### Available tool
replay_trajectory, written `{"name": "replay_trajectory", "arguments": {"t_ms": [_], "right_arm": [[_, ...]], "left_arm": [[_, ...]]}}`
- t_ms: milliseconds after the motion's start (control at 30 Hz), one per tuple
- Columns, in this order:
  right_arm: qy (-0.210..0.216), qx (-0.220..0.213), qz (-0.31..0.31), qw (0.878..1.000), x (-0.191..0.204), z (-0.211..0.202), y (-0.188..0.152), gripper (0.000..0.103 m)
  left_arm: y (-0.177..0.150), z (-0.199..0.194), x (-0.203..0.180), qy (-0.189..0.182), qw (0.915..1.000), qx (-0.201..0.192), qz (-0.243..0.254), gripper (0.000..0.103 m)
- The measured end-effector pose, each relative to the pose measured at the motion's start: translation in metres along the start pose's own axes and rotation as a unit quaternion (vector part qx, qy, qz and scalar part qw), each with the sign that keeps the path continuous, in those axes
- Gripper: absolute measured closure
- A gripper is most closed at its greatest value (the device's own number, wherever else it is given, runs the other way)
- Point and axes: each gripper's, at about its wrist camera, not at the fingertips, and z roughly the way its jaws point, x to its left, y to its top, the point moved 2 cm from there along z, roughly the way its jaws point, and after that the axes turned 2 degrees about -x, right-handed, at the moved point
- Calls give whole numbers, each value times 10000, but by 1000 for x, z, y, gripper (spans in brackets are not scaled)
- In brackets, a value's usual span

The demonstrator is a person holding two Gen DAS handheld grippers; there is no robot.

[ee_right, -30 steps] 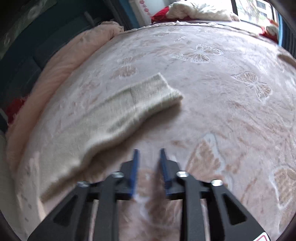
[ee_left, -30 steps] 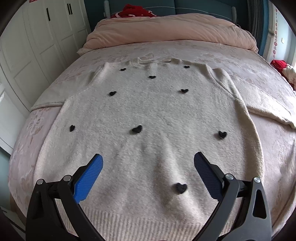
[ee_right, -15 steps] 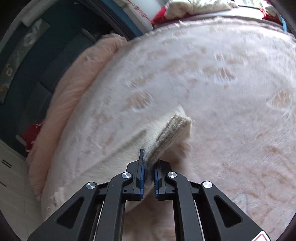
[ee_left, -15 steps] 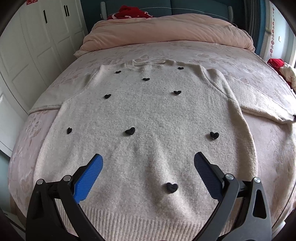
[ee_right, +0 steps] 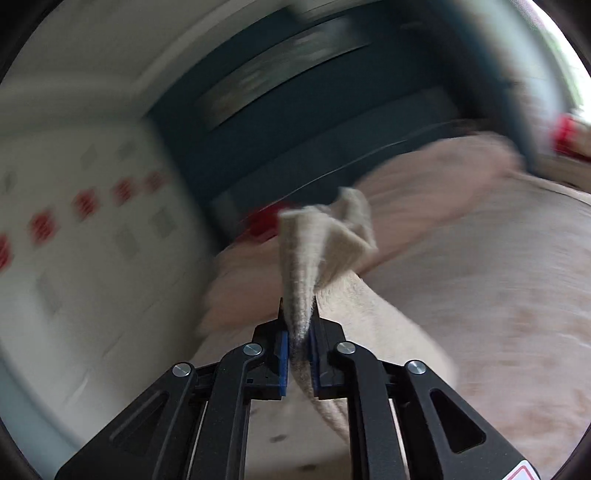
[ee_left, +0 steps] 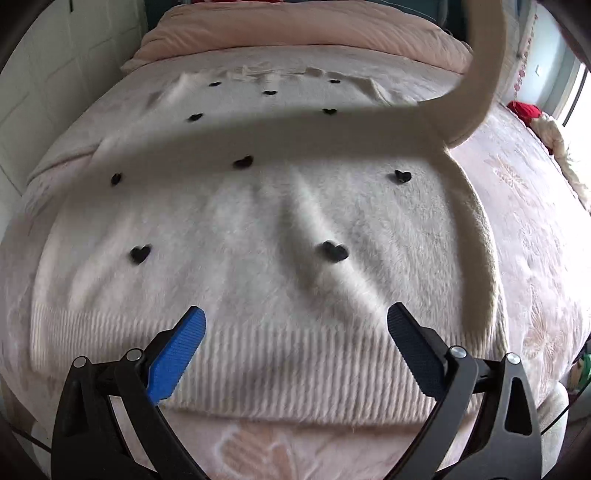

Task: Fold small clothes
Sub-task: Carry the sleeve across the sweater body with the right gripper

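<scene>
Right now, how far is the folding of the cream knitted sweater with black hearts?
Done: the cream knitted sweater with black hearts lies spread flat, front up, on the pink bed cover.
In hand: the right gripper is shut on the cuff of the right sleeve, lifted high above the body. The left gripper hovers open over the ribbed hem.
Left: both sleeve folds and the body fold.

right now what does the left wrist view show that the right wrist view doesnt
Only the left wrist view shows the sweater body spread flat on the bed, its black hearts, the ribbed hem, and the open left gripper above that hem.

Only the right wrist view shows the right gripper shut on the sleeve cuff, plus the blurred dark headboard.

Both show the lifted sleeve and the pink duvet.
</scene>
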Motion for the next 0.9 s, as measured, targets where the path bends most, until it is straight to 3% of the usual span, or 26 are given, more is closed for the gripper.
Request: {"name": "replay_trajectory", "arguments": {"t_ms": [67,167,200,267,367,433,500,567,633,700,733,800,833,867,900], "right_arm": [[374,650,-498,9959,55,46,-37,80],[342,1035,-852,9904,87,58,-87,75],[225,1050,-905,9901,85,50,-98,68],[-165,1037,-905,9903,67,23,-123,36],[-869,1520,-595,9827,12,-38,-179,35],[-1536,2120,-331,9646,-38,-86,-232,34],[-1850,2597,43,9478,-70,-121,-276,34],[-1837,2846,623,9388,-81,-140,-306,34],[-1488,2936,1191,9367,-87,-150,-330,34],[-1247,2955,1228,9392,-76,-144,-344,33],[-1176,2990,1094,9407,-69,-137,-350,33],[-1209,2950,860,9439,-58,-123,-359,39],[-1195,2931,845,9448,-58,-119,-359,76],[-1141,3011,989,9416,-62,-115,-359,93],[-1086,2974,1171,9413,-59,-113,-359,94]], "left_arm": [[1,-8,13,35,9999,-80,-99,6],[8,-27,51,210,9987,-303,-357,6],[11,-34,68,291,9976,-390,-483,6],[11,-43,107,488,9948,-493,-741,6],[2,-45,168,788,9886,-500,-1186,6],[-9,-41,211,1004,9815,-414,-1574,6],[-20,-37,242,1162,9735,-350,-1938,6],[-32,-34,263,1115,9667,-296,-2283,6],[-42,-30,279,935,9578,-273,-2703,6],[-50,-21,284,555,9532,-193,-2967,5],[-51,-18,281,552,9544,-206,-2926,5],[-48,-13,269,808,9638,-179,-2534,5],[-45,-10,263,855,9687,-116,-2327,7],[-44,-8,257,912,9720,-77,-2165,20],[-42,-11,251,1003,9742,-47,-2021,51]]}}
